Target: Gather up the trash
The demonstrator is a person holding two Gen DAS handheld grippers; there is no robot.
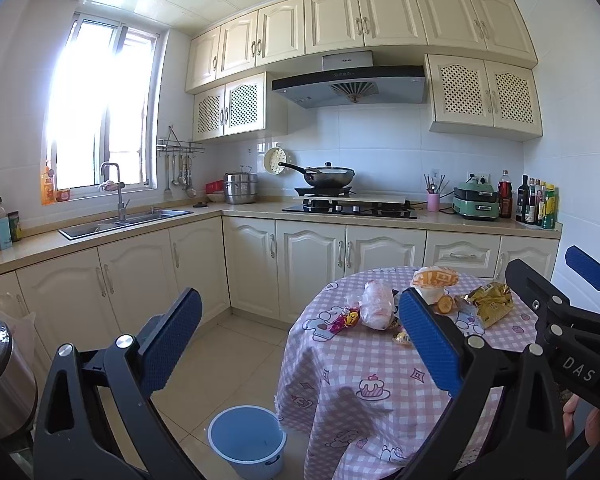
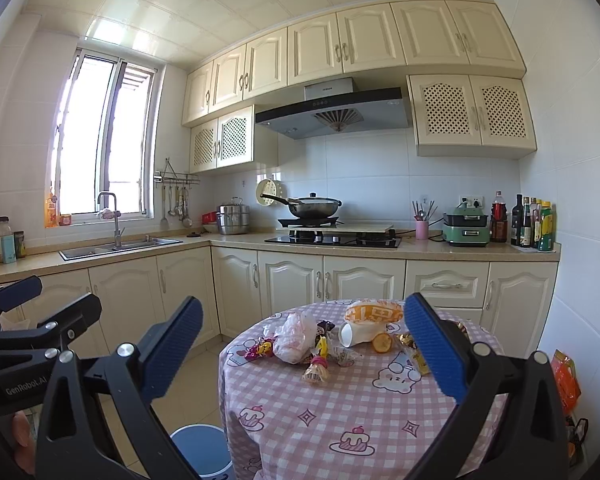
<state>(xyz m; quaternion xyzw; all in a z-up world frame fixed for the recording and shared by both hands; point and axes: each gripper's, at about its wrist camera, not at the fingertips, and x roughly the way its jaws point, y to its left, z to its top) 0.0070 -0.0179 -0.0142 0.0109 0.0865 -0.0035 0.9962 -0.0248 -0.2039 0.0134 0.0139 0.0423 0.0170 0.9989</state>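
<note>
Pink checked cloth covers the round counter; the crumpled wrappers and white plastic bag lie ahead of the right gripper, whose fingers gape wide and empty. The left gripper, equally spread and empty, sits off-edge above the pale blue plastic bucket. The right fingers hide some wrappers.

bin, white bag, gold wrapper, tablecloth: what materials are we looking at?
Bin: looks like rigid plastic, smooth, blue inside with a pale outer wall and moulded rim.
White bag: thin plastic film, translucent and crumpled.
Gold wrapper: probably metallised foil film; shiny, sharp creases.
Tablecloth: pink check that drapes in soft folds with a matte look, likely fabric, though coated vinyl is possible.
</note>
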